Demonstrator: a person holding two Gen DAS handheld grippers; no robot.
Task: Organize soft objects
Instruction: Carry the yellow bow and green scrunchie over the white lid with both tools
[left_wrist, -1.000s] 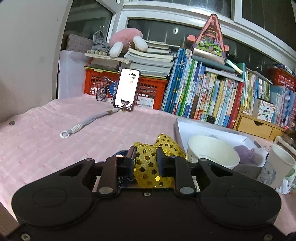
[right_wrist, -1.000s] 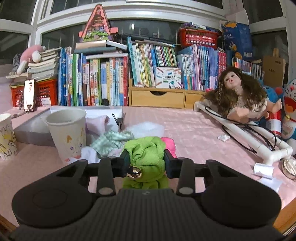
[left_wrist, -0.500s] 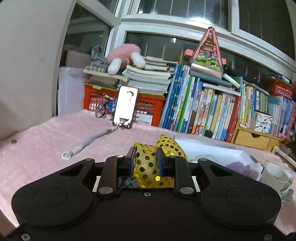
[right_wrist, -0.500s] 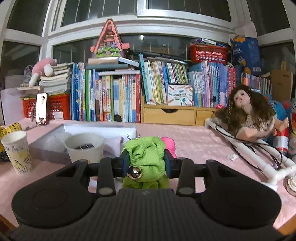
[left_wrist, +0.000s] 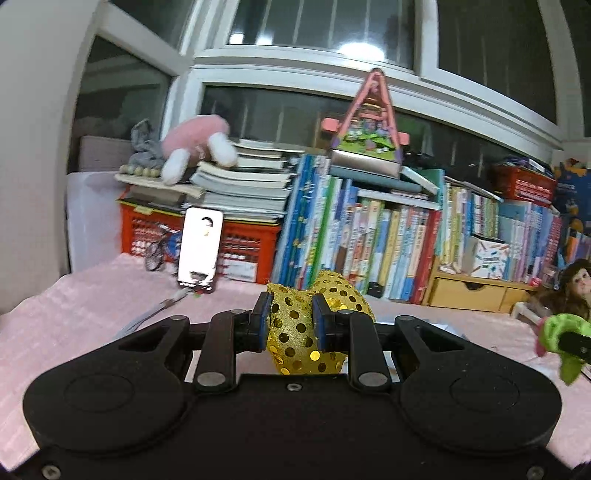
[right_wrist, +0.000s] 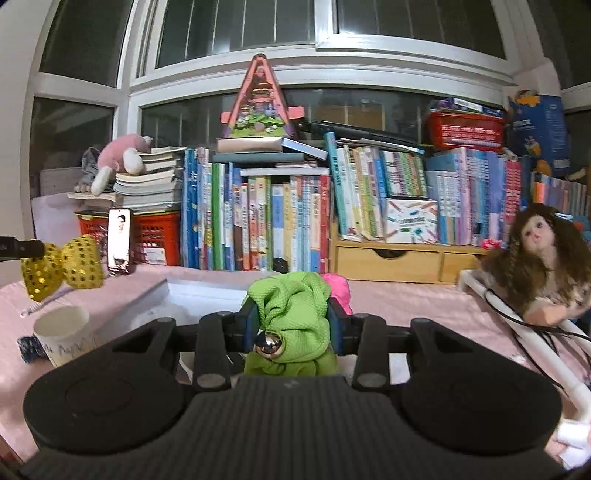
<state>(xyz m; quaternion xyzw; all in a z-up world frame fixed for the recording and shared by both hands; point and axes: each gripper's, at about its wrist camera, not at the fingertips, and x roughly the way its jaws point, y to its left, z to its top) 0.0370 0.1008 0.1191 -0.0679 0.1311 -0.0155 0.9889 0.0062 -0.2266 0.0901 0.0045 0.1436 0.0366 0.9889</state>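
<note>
My left gripper (left_wrist: 290, 319) is shut on a gold sequin bow (left_wrist: 308, 332), pinched at its middle and lifted above the pink cloth. The same gold bow (right_wrist: 62, 266) hangs at the far left of the right wrist view, on a dark fingertip (right_wrist: 22, 249). My right gripper (right_wrist: 290, 325) is shut on a green cloth piece (right_wrist: 291, 314) that has a silver ball (right_wrist: 269, 343) and a pink part (right_wrist: 338, 291) behind it. That green piece (left_wrist: 561, 332) shows at the right edge of the left wrist view.
A white open box (right_wrist: 199, 288) and a paper cup (right_wrist: 64, 332) stand on the pink cloth (left_wrist: 66, 314) below. A doll (right_wrist: 543, 258) leans on white tubing (right_wrist: 517, 321) at the right. Books (right_wrist: 295, 221), a phone (left_wrist: 201, 254) and red crates (left_wrist: 147, 232) line the back.
Both grippers have risen with their loads; the box and cups have sunk lower or out of view. Each gripper's load now shows in the other's view.
</note>
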